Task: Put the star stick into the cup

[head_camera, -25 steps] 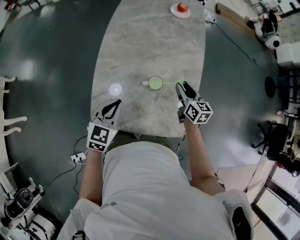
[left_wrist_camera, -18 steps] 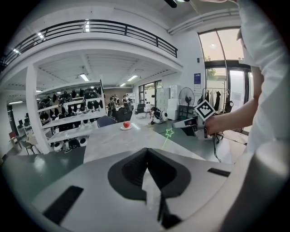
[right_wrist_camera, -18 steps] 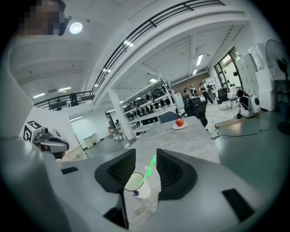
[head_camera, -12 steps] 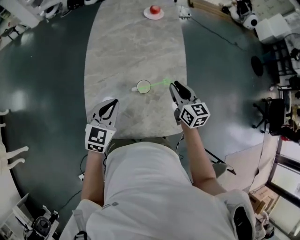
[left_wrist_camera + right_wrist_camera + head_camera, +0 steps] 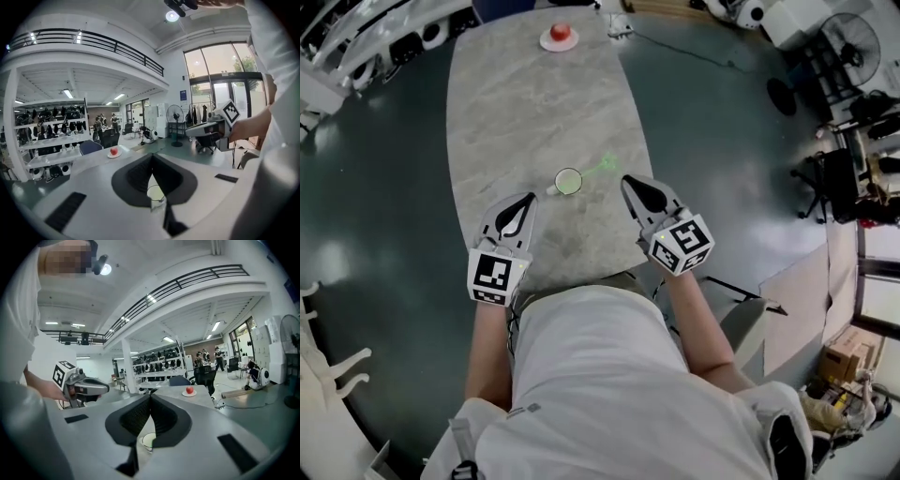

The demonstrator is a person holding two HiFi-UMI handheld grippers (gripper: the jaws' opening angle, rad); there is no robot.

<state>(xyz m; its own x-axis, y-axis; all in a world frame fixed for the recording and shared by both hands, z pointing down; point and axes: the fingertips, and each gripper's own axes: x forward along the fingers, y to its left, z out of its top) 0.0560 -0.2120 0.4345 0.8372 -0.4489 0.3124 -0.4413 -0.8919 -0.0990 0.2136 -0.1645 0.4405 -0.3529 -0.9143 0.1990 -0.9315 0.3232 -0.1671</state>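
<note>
A clear cup (image 5: pixel 568 181) stands on the grey marble table (image 5: pixel 516 103). The green star stick (image 5: pixel 602 167) leans out of it, star end up and to the right. My right gripper (image 5: pixel 628 180) hovers just right of the stick without touching it; its jaws have just been closing and are shut, with nothing between them. My left gripper (image 5: pixel 530 199) hangs shut and empty, near and left of the cup. The cup (image 5: pixel 156 193) shows below the closed jaws in the left gripper view, and the cup (image 5: pixel 150 441) likewise in the right gripper view.
A red apple on a white plate (image 5: pixel 560 36) sits at the table's far end. The table's near edge lies close to my body. Dark floor surrounds the table, with shelves at the left and chairs, a fan and boxes at the right.
The right gripper let go of the stick's end, drew back to the right and closed. The stick now leans in the cup. Both grippers have risen and the view has swung.
</note>
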